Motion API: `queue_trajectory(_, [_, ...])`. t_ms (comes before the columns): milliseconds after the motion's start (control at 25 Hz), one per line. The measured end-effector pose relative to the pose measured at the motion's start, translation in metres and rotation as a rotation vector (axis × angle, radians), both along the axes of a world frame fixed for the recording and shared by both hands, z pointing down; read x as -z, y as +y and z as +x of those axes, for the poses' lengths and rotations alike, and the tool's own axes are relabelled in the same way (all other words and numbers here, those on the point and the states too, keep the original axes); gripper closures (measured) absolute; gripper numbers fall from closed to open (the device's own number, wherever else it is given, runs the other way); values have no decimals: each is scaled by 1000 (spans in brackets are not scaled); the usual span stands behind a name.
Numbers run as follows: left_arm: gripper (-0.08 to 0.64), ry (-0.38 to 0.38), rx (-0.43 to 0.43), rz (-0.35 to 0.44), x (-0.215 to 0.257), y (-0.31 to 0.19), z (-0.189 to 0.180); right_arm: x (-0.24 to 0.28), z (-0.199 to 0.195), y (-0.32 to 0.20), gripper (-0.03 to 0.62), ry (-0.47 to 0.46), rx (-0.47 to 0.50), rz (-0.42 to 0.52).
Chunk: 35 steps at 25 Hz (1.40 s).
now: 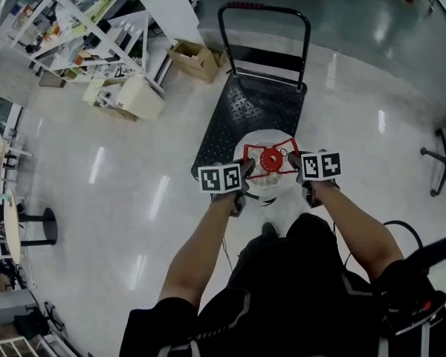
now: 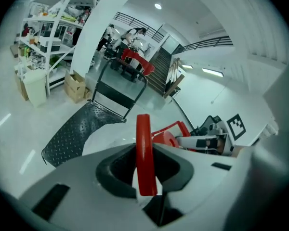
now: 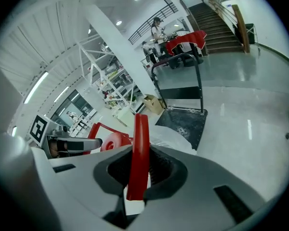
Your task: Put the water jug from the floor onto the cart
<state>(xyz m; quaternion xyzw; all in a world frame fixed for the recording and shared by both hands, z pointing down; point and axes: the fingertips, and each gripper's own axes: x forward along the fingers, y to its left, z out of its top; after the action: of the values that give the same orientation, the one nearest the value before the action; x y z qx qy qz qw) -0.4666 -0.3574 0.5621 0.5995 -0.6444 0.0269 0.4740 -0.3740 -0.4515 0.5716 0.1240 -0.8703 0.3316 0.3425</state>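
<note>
The water jug (image 1: 266, 186) is showing a clear, whitish body, its cap (image 1: 271, 158) and handle (image 1: 254, 149) glowing red. The cart (image 1: 245, 114) is showing a black, diamond-tread deck. The cubes on the left gripper (image 1: 244, 168) and right gripper (image 1: 292, 159) are displaying black squares on white. The floor (image 1: 134, 199) is gleaming pale grey.

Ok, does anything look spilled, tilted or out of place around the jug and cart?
Nothing stands out. The clear plastic water jug hangs level from its red handle, gripped on either side by the left gripper and right gripper, at the near end of the black platform cart. No spill on the floor.
</note>
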Motion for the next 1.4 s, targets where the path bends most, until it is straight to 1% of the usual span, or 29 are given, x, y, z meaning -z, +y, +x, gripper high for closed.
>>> queue_trajectory(160, [494, 14, 75, -5, -7, -8, -47, -7, -54, -11, 551, -14, 65, -32])
queue_trajectory(280, [494, 33, 158, -28, -16, -14, -85, -15, -100, -21, 551, -13, 130, -44])
queue_trajectory(440, [494, 45, 264, -60, -31, -22, -122, -27, -149, -35, 549, 5, 220, -60])
queue_trajectory(560, [494, 40, 309, -71, -37, -35, -151, -32, -183, -50, 549, 7, 272, -59])
queue_trajectory(640, [494, 54, 325, -80, -45, -36, -165, -39, -200, -51, 549, 20, 285, -57])
queue_trajectory(720, [494, 66, 329, -82, -53, -36, -179, -46, -214, -50, 549, 36, 280, -59])
queue_trajectory(840, [494, 52, 302, -82, -70, -47, -212, -64, -243, -59, 549, 53, 258, -56])
queue_trajectory(1040, [494, 91, 232, -86, -116, -65, -246, -108, -271, -72, 550, 103, 168, -55])
queue_trajectory(1240, [494, 77, 153, -139, -154, -69, -278, -147, -290, -71, 550, 110, 56, -103])
queue_trajectory(1400, [494, 93, 144, -104, -165, -80, -299, -155, -305, -84, 550, 77, -9, -98])
